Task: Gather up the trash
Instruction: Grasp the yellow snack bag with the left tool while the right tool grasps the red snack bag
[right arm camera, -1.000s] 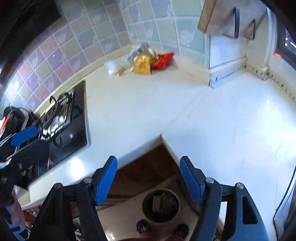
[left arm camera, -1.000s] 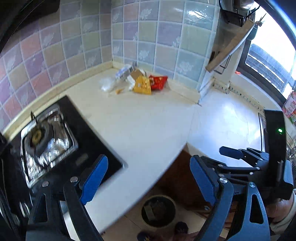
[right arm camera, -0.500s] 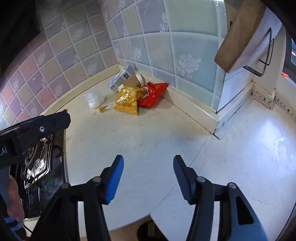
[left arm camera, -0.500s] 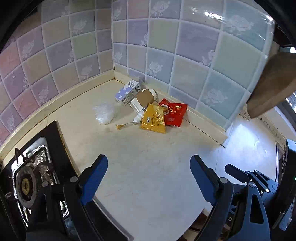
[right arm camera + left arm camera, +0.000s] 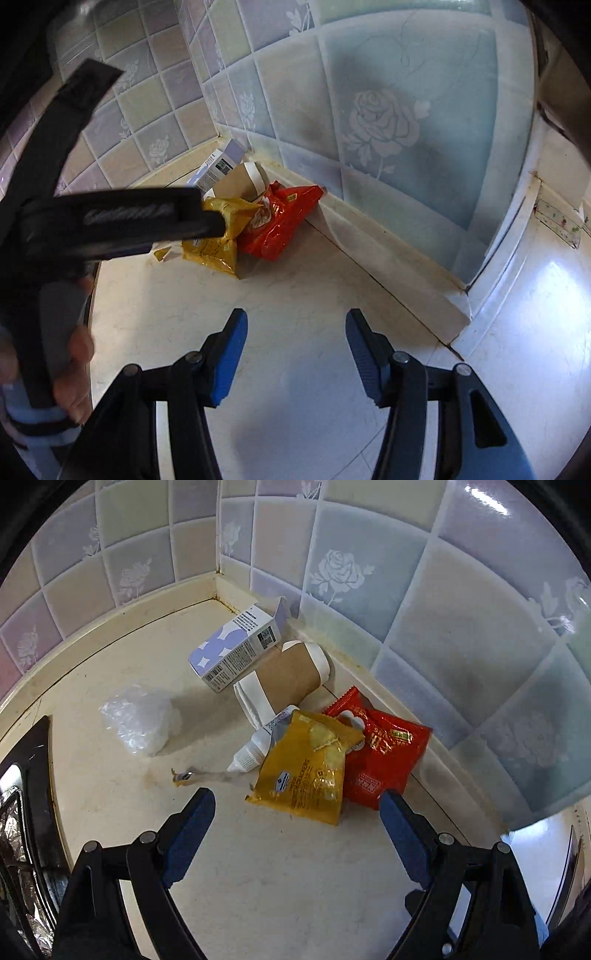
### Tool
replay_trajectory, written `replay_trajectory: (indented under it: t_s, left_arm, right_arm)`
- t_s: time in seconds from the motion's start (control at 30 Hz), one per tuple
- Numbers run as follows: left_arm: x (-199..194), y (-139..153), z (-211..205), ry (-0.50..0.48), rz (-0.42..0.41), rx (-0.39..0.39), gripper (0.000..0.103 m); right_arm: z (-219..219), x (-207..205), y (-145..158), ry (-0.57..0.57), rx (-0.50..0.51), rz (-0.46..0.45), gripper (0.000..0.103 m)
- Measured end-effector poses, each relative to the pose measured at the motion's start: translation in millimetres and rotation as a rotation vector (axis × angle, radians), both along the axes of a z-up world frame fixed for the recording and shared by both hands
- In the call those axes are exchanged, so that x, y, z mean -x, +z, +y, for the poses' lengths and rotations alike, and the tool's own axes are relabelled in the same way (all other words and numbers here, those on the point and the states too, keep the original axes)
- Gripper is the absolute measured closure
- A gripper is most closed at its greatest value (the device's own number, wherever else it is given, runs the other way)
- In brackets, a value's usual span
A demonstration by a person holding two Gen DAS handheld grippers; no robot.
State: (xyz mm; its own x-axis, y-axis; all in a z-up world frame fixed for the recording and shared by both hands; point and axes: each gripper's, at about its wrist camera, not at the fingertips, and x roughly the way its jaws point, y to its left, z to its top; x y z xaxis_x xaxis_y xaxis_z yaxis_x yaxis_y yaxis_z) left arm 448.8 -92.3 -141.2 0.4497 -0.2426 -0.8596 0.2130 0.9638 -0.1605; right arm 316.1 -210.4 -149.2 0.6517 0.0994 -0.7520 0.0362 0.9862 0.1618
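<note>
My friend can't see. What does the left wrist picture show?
A heap of trash lies in a tiled counter corner: a yellow foil snack bag overlapping a red foil packet, a brown paper cup, a purple-and-white carton and a crumpled clear plastic bag. The open blue-padded left claw points at it, holding nothing.

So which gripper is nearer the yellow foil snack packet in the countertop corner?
Left. The left gripper hangs right at the yellow foil snack packet, open fingers either side of its near edge. The right gripper sits farther back over bare counter.
</note>
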Motion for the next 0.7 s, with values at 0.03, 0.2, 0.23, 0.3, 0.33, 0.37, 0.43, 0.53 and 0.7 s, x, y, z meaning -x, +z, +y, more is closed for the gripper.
replay_trajectory:
  t_s: [0.03, 0.2, 0.23, 0.3, 0.33, 0.37, 0.43, 0.53, 0.7]
  left_arm:
    - [-4.8, -3.6, -3.1, 0.008, 0.006, -0.001, 0.014]
    - [-21.1, -15.8, -9.2, 0.053, 0.028, -0.013, 0.014]
    - [-23.8, -17.5, -9.7, 0.063, 0.029, -0.014, 0.014]
    - [-27.4, -20.5, -9.9, 0.08, 0.028, -0.021, 0.017]
    - [-28.4, -22.4, -10.2, 0.085, 0.032, -0.029, 0.024]
    - [-29.3, -24.7, -10.4, 0.087, 0.035, -0.037, 0.029]
    - [-30.5, -30.8, -8.9, 0.082, 0.049, -0.044, 0.052]
    - [-28.5, -36.1, 0.6, 0.084, 0.051, -0.02, 0.061]
    - [-17.7, -34.8, 21.0, 0.11, 0.014, -0.03, 0.073]
  right_arm:
    - [-0.8, -0.1, -1.3, 0.006, -0.001, -0.002, 0.047]
    - [-1.5, -1.2, -4.6, 0.032, -0.013, -0.006, 0.047]
    - [-1.5, -1.5, -5.1, 0.032, -0.013, -0.006, 0.047]
    - [-0.9, -2.7, -6.5, 0.036, -0.019, -0.005, 0.047]
    - [-0.5, -3.7, -7.1, 0.035, -0.022, -0.005, 0.047]
    - [-0.2, -4.6, -7.6, 0.035, -0.026, -0.005, 0.047]
    - [1.6, -8.0, -8.1, 0.032, -0.033, -0.006, 0.047]
    - [2.6, -13.3, -8.5, 0.023, -0.053, -0.005, 0.047]
    - [4.5, -24.6, -10.2, 0.0, -0.098, -0.003, 0.047]
